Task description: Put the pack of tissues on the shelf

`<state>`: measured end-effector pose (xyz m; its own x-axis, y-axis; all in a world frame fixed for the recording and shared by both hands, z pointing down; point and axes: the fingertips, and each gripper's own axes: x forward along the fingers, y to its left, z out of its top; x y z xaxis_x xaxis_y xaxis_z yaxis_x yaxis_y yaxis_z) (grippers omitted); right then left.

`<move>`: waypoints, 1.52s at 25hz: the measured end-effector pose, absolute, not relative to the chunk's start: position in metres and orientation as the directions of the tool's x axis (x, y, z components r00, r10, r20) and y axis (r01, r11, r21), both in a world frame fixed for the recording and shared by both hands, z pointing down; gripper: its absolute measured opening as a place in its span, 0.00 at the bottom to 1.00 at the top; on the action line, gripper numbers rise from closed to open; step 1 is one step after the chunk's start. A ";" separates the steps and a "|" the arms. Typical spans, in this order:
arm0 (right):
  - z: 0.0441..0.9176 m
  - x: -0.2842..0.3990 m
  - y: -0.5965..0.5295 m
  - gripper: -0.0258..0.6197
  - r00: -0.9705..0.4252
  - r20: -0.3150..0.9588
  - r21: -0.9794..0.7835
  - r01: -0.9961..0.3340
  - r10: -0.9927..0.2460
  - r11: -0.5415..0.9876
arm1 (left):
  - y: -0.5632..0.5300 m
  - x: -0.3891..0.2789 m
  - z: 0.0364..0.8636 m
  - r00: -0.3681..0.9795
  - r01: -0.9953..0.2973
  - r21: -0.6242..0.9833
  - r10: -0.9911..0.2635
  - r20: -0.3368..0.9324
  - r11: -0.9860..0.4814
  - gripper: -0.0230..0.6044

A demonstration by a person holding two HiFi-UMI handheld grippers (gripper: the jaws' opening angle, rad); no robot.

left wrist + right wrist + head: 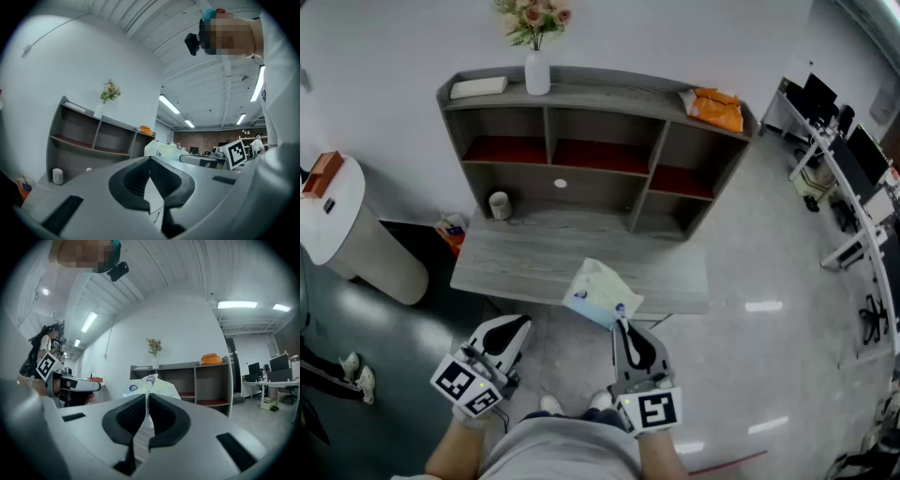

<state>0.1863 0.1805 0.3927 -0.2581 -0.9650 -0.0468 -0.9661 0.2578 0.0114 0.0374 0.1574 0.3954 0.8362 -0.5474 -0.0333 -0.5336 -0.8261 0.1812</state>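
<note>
My right gripper is shut on a corner of the pack of tissues, a soft pale pack with blue print, held over the front edge of the grey desk. In the right gripper view the pack sticks up from between the closed jaws of that gripper, with the shelf behind it. The grey shelf unit stands at the back of the desk, with red-floored compartments. My left gripper hovers low at the left, shut and empty. From the left gripper view the pack appears to its right.
On the shelf's top board stand a white vase of flowers, a flat white book and an orange bag. A white cup sits on the desk. A round white table is left; office desks with monitors are right.
</note>
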 end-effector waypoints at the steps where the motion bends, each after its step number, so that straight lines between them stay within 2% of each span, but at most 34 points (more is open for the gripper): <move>1: 0.394 0.190 0.182 0.08 -0.259 -0.044 0.005 -0.966 -0.965 0.259 | 0.158 0.040 0.396 0.833 -0.538 0.186 -0.552 -0.028 -0.822 0.06; 7: 0.397 0.214 0.188 0.08 -0.266 -0.036 -0.023 -0.963 -0.963 0.267 | 0.162 0.054 0.396 0.819 -0.557 0.220 -0.574 -0.017 -0.801 0.06; 14: 0.398 0.244 0.192 0.08 -0.306 -0.066 -0.095 -0.946 -0.950 0.311 | 0.174 0.096 0.399 0.847 -0.526 0.192 -0.531 0.029 -0.828 0.06; 22: 0.410 0.282 0.192 0.08 -0.347 -0.055 -0.098 -0.931 -0.936 0.351 | 0.173 0.122 0.413 0.809 -0.580 0.237 -0.584 0.060 -0.779 0.06; 38: 0.433 0.249 0.122 0.08 -0.407 0.018 -0.082 -0.911 -0.913 0.405 | 0.102 0.097 0.429 0.807 -0.576 0.275 -0.588 0.045 -0.770 0.06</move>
<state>0.2495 0.1223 0.4332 -0.4074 -0.9131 0.0184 -0.9108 0.4047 -0.0816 0.0965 0.1018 0.4288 0.8074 -0.5883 0.0450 -0.5762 -0.7696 0.2751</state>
